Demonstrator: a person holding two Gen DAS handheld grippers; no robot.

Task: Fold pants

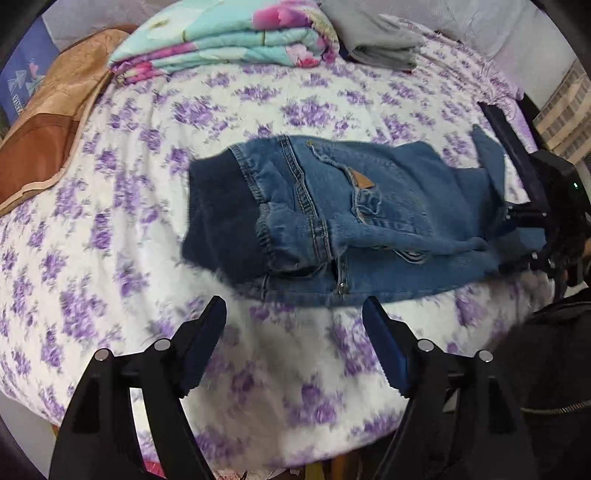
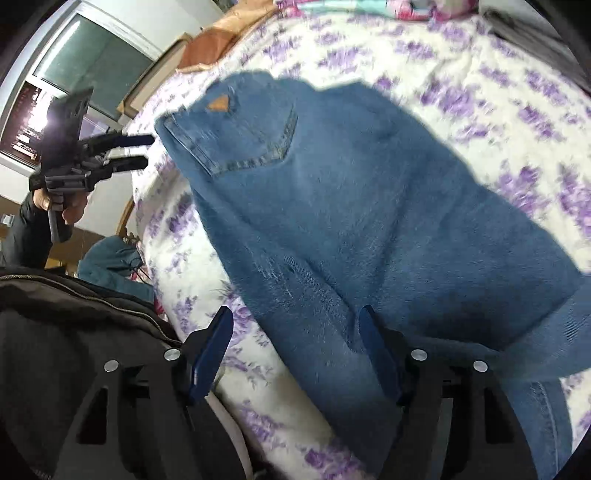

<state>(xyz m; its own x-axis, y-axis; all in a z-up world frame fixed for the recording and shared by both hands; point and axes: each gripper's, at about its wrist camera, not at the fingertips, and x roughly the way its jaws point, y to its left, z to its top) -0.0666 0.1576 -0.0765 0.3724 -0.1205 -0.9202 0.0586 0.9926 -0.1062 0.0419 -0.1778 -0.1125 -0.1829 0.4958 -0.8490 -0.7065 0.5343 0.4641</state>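
Jeans (image 1: pixel 351 221) are lying folded across the middle of the left wrist frame on a purple-flowered bedspread (image 1: pixel 147 184), dark waistband to the left. A folded floral quilt (image 1: pixel 229 33) and grey cloth (image 1: pixel 380 40) are sitting at the upper edge, a brown cover (image 1: pixel 55 122) at upper left. The left gripper (image 1: pixel 294 317) is hovering wide apart below the denim, holding nothing. In the right wrist frame, the right gripper (image 2: pixel 295 325) is spreading wide over the jeans' lower edge, not clamping any cloth.
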